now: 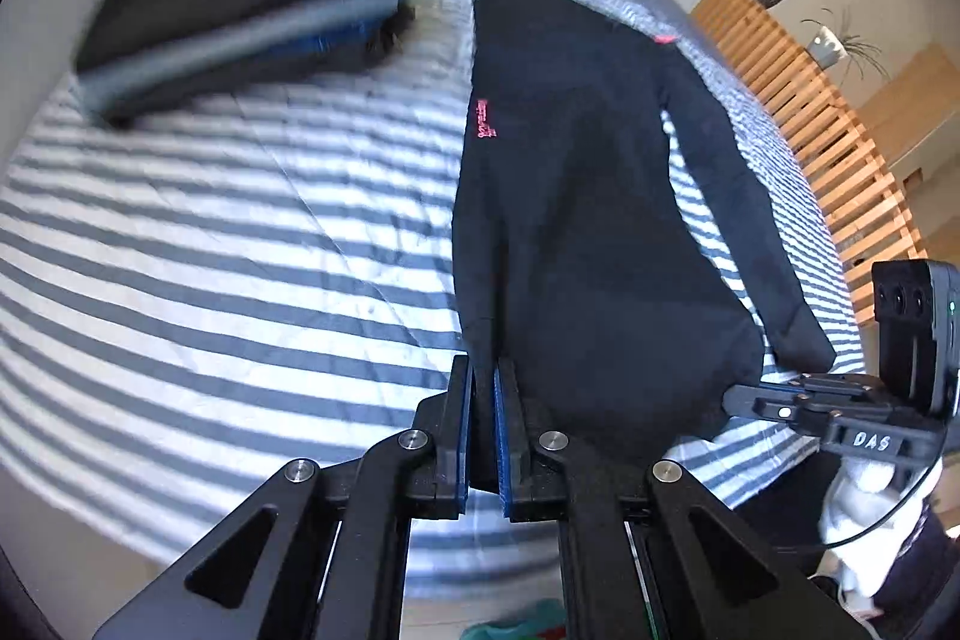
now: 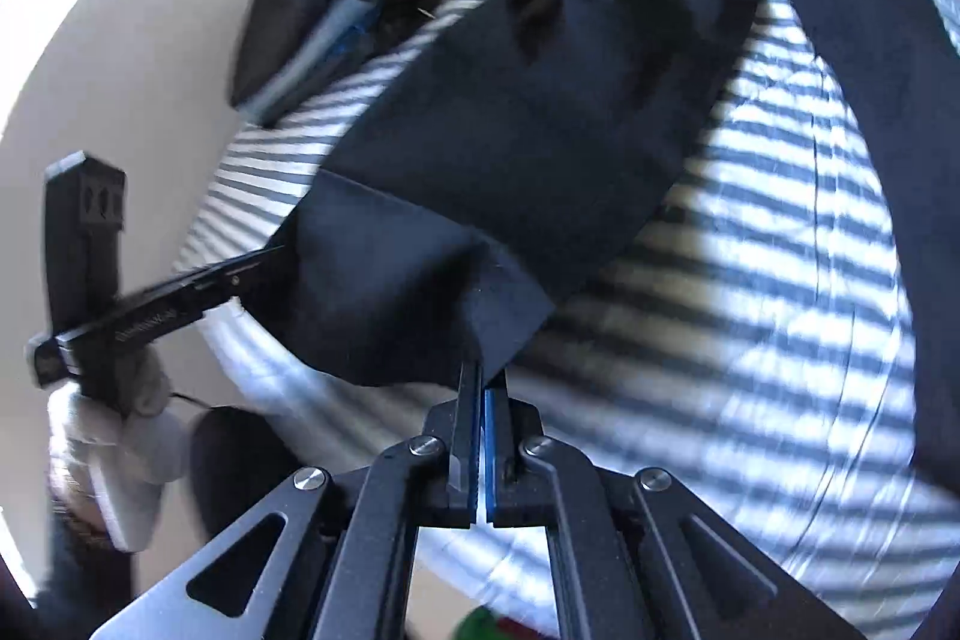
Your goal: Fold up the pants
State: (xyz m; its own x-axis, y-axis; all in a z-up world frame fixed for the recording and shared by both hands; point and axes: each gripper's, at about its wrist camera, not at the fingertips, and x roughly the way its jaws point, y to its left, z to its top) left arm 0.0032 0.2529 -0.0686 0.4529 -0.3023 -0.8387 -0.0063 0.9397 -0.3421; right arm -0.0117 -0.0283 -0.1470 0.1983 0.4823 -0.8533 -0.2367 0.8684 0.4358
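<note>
Pants (image 1: 570, 196) are dark, with a bit of pink lettering on one side, and they lie spread out on the striped bedsheet (image 1: 240, 232), running from the near edge of the bed toward the far end. In the right wrist view the two legs split apart further up, with striped sheet showing between them, so they look mostly unfolded.

Both tongs are clamped on cloth at the near end. The left gripper (image 1: 483, 376) has its blue pads pinched on the left near edge of the fabric, which runs right up between the fingers. The right gripper (image 2: 483, 379) is closed tight on a near corner that pokes up into its tips, and that corner looks slightly lifted and creased. From the left view, the right one shows at the right edge, just beside the hem.

Progress guess: early. Both near corners are grabbed, but no fold is made yet. What's probably left is carrying this end over to the far end, laying it flat, then maybe another fold.

A stack of folded clothes (image 1: 240, 10) sits far left on the bed.
</note>
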